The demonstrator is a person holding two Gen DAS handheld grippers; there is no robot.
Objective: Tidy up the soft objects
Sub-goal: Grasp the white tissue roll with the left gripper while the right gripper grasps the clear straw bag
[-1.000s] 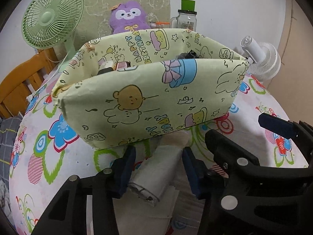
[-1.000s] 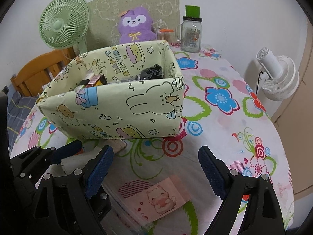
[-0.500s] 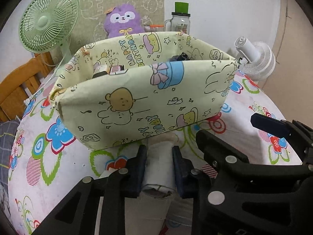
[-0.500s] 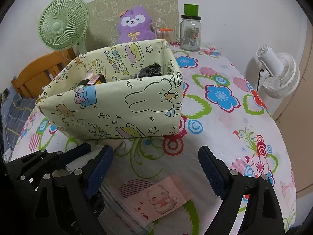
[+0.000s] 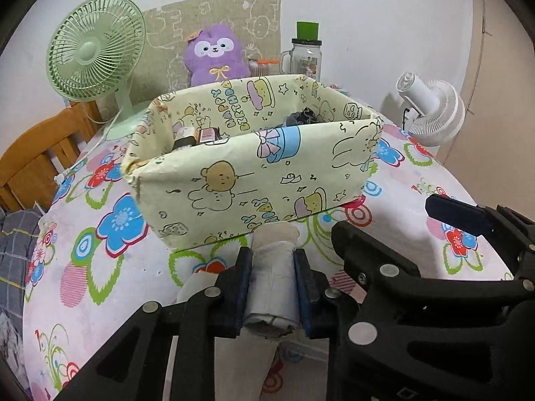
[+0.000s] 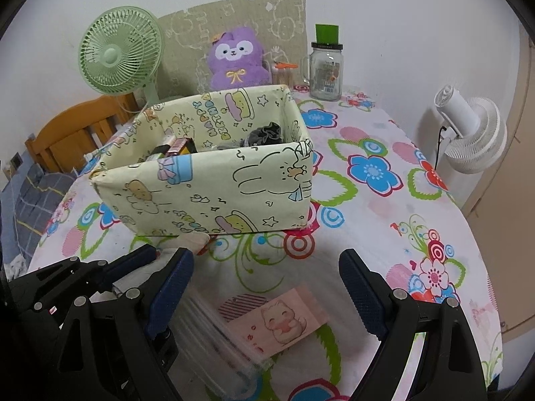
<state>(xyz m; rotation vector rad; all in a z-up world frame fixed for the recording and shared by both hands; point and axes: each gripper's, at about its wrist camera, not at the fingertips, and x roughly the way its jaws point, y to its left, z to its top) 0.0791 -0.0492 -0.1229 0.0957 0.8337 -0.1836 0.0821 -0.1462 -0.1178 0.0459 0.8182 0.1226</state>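
My left gripper (image 5: 272, 257) is shut on a rolled pale grey cloth (image 5: 274, 277), its beige tip pointing at the yellow cartoon-print fabric box (image 5: 254, 180) just ahead. The box holds small packets (image 5: 200, 135) and a dark scrunchie (image 5: 302, 117). My right gripper (image 6: 265, 267) is open and empty, hovering over a clear plastic pouch with a pink cat card (image 6: 277, 320) in front of the box (image 6: 214, 190). The right gripper's fingers also show at the right of the left wrist view (image 5: 458, 212). The cloth's tip (image 6: 197, 239) shows beside the left gripper (image 6: 133, 267).
A green desk fan (image 5: 95, 60), a purple plush (image 5: 214, 53) and a glass jar with a green lid (image 5: 306, 56) stand behind the box. A white clip fan (image 5: 431, 110) is at the right edge. A wooden chair (image 5: 36, 157) stands left of the flowered table (image 6: 374, 173).
My left gripper closed on the rolled cloth and lifted it slightly off the table toward the box. The right gripper stayed open and nearly still.
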